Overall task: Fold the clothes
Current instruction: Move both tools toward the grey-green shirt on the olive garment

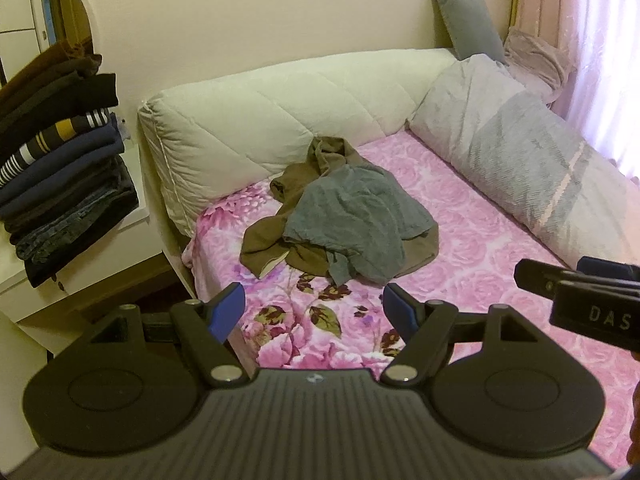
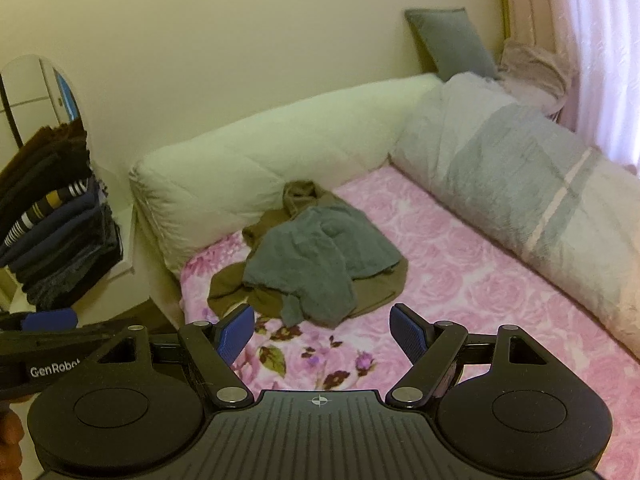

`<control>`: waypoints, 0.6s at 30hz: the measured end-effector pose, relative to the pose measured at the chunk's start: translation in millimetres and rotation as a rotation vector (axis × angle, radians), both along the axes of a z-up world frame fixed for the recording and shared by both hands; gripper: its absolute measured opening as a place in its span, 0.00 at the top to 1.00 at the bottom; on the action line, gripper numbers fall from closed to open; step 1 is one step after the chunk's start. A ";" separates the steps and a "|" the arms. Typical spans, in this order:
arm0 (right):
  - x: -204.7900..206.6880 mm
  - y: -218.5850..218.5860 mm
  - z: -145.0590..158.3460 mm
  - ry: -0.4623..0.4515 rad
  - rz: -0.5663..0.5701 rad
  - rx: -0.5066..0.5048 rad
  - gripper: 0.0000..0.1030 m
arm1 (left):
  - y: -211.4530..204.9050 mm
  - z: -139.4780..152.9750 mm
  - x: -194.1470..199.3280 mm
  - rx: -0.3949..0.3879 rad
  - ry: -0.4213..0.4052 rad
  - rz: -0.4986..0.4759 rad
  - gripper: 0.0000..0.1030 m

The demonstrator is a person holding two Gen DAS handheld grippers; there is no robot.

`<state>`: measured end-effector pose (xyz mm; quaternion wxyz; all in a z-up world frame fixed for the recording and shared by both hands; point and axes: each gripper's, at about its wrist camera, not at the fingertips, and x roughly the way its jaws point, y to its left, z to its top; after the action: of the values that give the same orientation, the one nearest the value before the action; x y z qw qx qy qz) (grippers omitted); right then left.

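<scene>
Right wrist view reads "GenRobot" at 9 o'clock on the left hand-held gripper (image 2: 50,319); both, including the right hand-held gripper (image 2: 322,334), gape empty before crumpled grey and olive clothes (image 2: 312,256) on open pink floral bedding (image 2: 480,292).

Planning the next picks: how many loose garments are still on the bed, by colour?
Grey garment: 1, crumpled, lying on top
Olive-brown garment: 1, crumpled, partly under the grey one
Total: 2 loose garments on the pink floral bedspread; any more hidden in the heap cannot be ruled out.
</scene>
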<state>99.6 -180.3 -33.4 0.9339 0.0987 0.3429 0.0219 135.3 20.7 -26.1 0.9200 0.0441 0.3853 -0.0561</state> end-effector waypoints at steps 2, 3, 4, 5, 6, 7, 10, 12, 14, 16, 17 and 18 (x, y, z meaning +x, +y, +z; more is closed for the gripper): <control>13.1 0.6 -5.7 0.013 0.011 0.025 0.25 | 6.2 -6.3 14.4 -0.010 0.015 0.000 0.29; 20.1 0.5 -8.5 0.019 0.014 0.040 0.25 | 9.2 -8.8 21.1 -0.016 0.022 0.000 0.29; 26.8 -0.8 -11.6 0.027 0.013 0.054 0.25 | 12.6 -11.7 28.8 -0.023 0.029 -0.002 0.29; 33.5 -2.0 -14.8 0.034 0.011 0.068 0.25 | 15.6 -15.0 36.8 -0.028 0.034 -0.006 0.29; 40.3 -3.1 -18.0 0.041 0.009 0.081 0.25 | 18.1 -18.0 44.6 -0.032 0.039 -0.010 0.29; 47.7 -2.9 -21.6 0.053 0.002 0.077 0.25 | 20.1 -21.0 52.0 -0.031 0.043 -0.014 0.29; 68.6 -3.1 -30.8 0.081 -0.018 0.070 0.25 | 23.5 -29.7 75.2 -0.020 0.053 -0.026 0.29; 82.1 -3.5 -36.5 0.098 -0.030 0.066 0.25 | 23.7 -34.2 90.7 -0.014 0.056 -0.037 0.30; 95.5 -4.0 -42.1 0.115 -0.043 0.062 0.25 | 24.5 -37.9 106.2 -0.016 0.066 -0.052 0.31; 107.5 -5.9 -46.8 0.130 -0.063 0.060 0.25 | 22.4 -40.9 121.2 -0.022 0.073 -0.068 0.31; 112.1 -6.7 -48.3 0.135 -0.069 0.060 0.25 | 22.2 -42.5 128.4 -0.024 0.077 -0.076 0.31; 117.3 -7.0 -50.4 0.141 -0.077 0.059 0.25 | 22.1 -44.2 135.5 -0.025 0.082 -0.082 0.31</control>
<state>216.9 -187.3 -83.8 0.9042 0.1404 0.4032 -0.0110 270.8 42.8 -70.3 0.9008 0.0462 0.4199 -0.1004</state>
